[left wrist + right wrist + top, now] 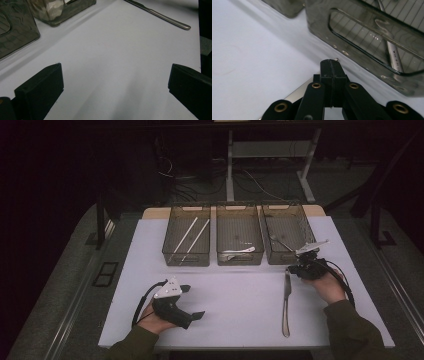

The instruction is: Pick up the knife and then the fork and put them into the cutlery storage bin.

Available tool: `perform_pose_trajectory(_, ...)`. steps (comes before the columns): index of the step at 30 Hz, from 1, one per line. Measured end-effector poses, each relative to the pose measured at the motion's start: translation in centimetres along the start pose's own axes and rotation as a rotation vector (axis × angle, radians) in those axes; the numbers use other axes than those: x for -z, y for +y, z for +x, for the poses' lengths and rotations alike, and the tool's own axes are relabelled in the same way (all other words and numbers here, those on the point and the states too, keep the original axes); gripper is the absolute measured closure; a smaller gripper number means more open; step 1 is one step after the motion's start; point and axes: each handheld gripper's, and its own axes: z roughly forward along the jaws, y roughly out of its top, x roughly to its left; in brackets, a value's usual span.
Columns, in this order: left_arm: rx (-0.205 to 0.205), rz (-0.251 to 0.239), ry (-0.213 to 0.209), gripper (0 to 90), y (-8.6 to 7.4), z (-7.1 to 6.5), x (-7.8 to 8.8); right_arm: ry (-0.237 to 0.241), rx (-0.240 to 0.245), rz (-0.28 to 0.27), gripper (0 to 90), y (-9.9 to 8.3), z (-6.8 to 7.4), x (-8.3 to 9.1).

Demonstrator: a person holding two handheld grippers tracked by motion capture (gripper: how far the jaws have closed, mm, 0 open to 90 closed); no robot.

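Observation:
A metal table knife (286,305) lies lengthwise on the white table, handle toward the front edge. My right gripper (296,269) is at its far blade end, just in front of the right bin. In the right gripper view the jaws are pressed together with the thin blade (298,93) between them, and its tip (336,59) pokes out past the pads. My left gripper (194,301) rests low at the front left, open and with nothing in it. The left gripper view shows bare table between its jaws (115,82) and the knife (162,17) far off.
Three dark see-through bins stand in a row at the back. The left bin (170,256) holds two white sticks, the middle bin (240,261) a white utensil, and the right bin (272,259) a metal utensil (394,55). The right bin's wall (362,53) is close ahead of the right jaws.

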Motion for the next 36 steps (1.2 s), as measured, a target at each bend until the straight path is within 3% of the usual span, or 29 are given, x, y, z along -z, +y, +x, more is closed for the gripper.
perform_pose_trajectory(6, 0.001, 0.002, -0.003, 0.0, 0.0, 0.0, 0.0, -0.039, -0.017, 0.014, 89.8, 0.0, -0.6, -1.4)
perform_pose_trajectory(13, -0.002, 0.005, -0.007, 0.0, 0.0, 0.0, -0.1, -0.020, -0.037, 0.011, 89.8, -0.2, -1.0, -1.8)
perform_pose_trajectory(27, 0.002, 0.009, -0.008, 0.0, 0.0, 0.0, -0.2, 0.035, -0.001, -0.006, 89.8, 0.4, 0.3, -2.5)
perform_pose_trajectory(36, -0.002, 0.007, -0.010, 0.0, 0.0, 0.0, -0.1, 0.085, 0.033, -0.007, 89.8, 1.6, 2.1, -3.4)
